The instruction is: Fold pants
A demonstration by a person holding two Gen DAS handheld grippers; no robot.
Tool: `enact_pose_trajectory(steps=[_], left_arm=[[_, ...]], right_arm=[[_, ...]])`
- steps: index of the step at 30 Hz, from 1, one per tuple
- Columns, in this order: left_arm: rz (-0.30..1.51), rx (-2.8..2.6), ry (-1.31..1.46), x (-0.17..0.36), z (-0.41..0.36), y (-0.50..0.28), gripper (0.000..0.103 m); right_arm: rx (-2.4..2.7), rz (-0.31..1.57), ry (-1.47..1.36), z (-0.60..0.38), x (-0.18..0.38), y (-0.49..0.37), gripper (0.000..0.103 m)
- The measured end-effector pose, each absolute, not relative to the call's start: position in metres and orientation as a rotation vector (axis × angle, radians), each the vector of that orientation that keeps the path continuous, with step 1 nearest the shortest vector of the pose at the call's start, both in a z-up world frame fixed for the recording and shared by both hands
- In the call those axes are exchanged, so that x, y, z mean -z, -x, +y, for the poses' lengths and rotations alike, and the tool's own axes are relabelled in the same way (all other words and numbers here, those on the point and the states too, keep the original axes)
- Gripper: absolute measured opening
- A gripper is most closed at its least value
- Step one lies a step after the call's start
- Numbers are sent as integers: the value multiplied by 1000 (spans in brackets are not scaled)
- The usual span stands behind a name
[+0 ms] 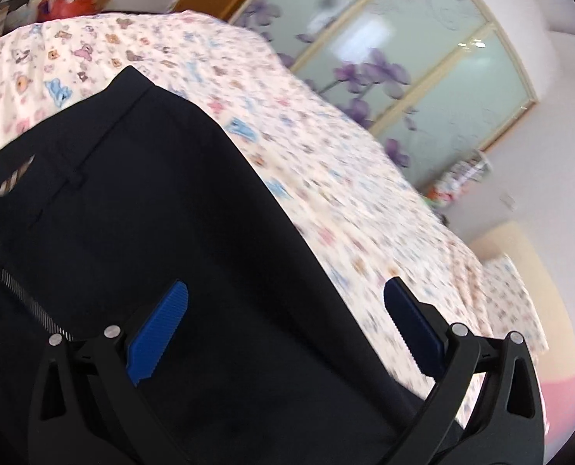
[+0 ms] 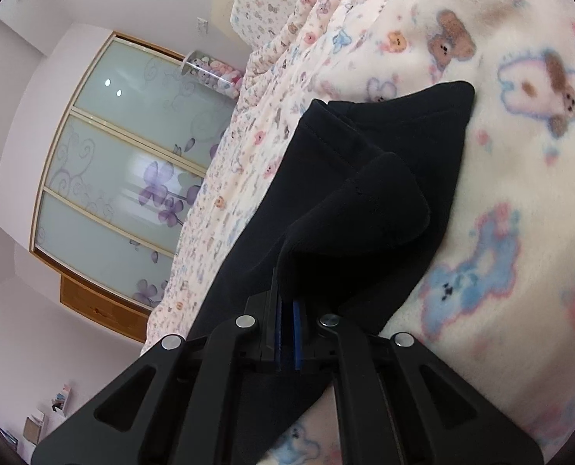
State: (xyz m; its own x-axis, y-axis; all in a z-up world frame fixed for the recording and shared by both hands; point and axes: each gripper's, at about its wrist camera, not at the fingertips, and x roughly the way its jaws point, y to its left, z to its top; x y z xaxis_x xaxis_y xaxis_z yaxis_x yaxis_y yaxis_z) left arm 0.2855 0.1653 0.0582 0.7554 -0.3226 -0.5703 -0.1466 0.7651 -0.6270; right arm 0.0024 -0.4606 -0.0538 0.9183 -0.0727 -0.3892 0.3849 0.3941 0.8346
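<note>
Above, left gripper (image 1: 285, 302) hovers, fingers spread apart, over dark pants (image 1: 140, 232) on a teddy-print blanket (image 1: 326, 162); right gripper (image 2: 287, 306) is clamped on a pant-leg fold.

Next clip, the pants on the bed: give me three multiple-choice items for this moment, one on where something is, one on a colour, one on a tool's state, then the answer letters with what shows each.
1. Where do the pants lie?
A. on a patterned blanket
B. on a wooden floor
C. over a chair

2. What colour are the pads of the left tool?
A. red
B. blue
C. yellow

3. What state is the right tool in?
A. wide open over the bed
B. shut on nothing
C. shut on the pants

Answers:
1 A, the pants rest on the teddy-bear blanket.
2 B, the left tool has blue ribbed pads.
3 C, the right tool pinches a fold of dark cloth between its pads.
</note>
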Motion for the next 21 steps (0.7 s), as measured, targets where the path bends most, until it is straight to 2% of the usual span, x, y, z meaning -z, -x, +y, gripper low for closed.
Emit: enact_pose_trajectory(steps=[5, 8, 11, 13, 14, 15, 19, 21], left_arm=[[807, 21, 793, -46, 179, -341, 101], [806, -67, 730, -52, 177, -363, 93], [874, -142, 614, -49, 168, -386, 68], [922, -179, 555, -43, 161, -393, 39], [945, -189, 548, -38, 159, -396, 32], [942, -182, 563, -35, 160, -395, 18], [895, -215, 550, -39, 160, -379, 7], [870, -220, 518, -46, 157, -366, 7]], right_arm=[[301, 334, -1087, -462, 53, -7, 4], [295, 338, -1080, -463, 53, -8, 4], [289, 338, -1079, -464, 54, -8, 4], [286, 337, -1078, -464, 53, -8, 4], [284, 338, -1077, -466, 52, -10, 4], [283, 339, -1075, -466, 52, -11, 4], [283, 337, -1069, -466, 51, -10, 4], [282, 331, -1069, -465, 50, -9, 4]])
